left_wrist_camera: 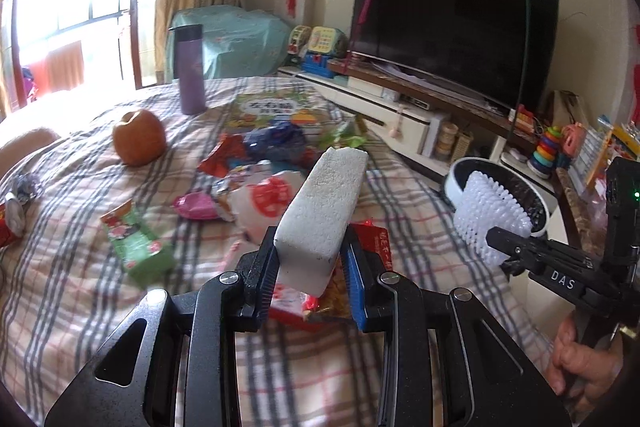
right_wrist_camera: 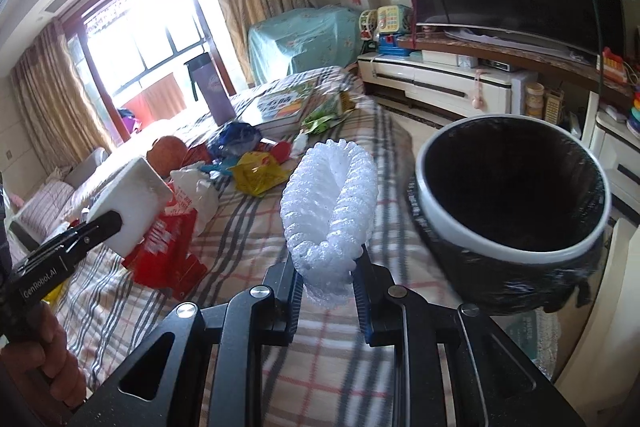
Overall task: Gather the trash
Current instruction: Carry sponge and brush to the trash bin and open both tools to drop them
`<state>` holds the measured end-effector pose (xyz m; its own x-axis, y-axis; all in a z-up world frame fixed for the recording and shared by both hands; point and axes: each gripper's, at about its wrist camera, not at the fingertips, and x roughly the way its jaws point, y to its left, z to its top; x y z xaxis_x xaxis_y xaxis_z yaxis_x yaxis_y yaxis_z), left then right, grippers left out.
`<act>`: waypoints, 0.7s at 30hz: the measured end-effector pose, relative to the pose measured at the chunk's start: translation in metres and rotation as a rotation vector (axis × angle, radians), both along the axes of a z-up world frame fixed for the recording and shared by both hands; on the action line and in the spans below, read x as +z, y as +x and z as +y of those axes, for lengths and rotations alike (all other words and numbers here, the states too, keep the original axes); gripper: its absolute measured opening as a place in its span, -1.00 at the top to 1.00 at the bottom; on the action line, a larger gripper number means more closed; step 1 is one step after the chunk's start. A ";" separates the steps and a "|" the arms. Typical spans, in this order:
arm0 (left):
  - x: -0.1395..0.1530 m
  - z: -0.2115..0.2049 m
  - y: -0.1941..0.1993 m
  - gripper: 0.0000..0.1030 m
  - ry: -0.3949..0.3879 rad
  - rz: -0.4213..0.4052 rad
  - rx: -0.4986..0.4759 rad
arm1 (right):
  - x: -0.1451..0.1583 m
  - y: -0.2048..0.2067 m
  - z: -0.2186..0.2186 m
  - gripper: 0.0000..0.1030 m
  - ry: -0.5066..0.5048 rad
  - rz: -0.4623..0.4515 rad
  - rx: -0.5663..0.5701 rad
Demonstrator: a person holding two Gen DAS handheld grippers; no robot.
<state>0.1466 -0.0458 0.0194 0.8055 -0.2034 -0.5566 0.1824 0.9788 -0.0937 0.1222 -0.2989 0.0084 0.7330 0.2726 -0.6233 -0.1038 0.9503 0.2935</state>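
My left gripper (left_wrist_camera: 314, 267) is shut on a white foam block (left_wrist_camera: 324, 203) and holds it above the plaid-covered table (left_wrist_camera: 100, 291). My right gripper (right_wrist_camera: 326, 279) is shut on a white foam fruit net (right_wrist_camera: 332, 203), held just left of the bin. The black-lined round trash bin (right_wrist_camera: 512, 195) with a white rim stands at the table's right edge; it also shows in the left wrist view (left_wrist_camera: 520, 187). Several wrappers lie in a pile (left_wrist_camera: 256, 179): a red packet (right_wrist_camera: 168, 247), a yellow packet (right_wrist_camera: 256, 171) and a green packet (left_wrist_camera: 136, 243).
An apple (left_wrist_camera: 138, 143), a purple flask (left_wrist_camera: 190, 71) and a picture book (left_wrist_camera: 272, 107) lie on the table. A TV (left_wrist_camera: 452, 27) on a low cabinet with toys runs along the right. The window and curtains are behind.
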 end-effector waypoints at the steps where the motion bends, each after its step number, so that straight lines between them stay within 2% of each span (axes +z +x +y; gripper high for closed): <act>1: 0.002 -0.008 0.000 0.44 0.000 -0.002 -0.016 | 0.002 -0.001 -0.006 0.56 0.005 -0.003 -0.010; 11: 0.006 -0.076 0.007 0.44 0.006 0.000 -0.140 | 0.012 -0.012 -0.048 0.56 0.008 -0.021 -0.092; 21: 0.001 -0.122 0.018 0.44 0.003 0.024 -0.219 | 0.013 -0.009 -0.087 0.56 0.003 -0.009 -0.170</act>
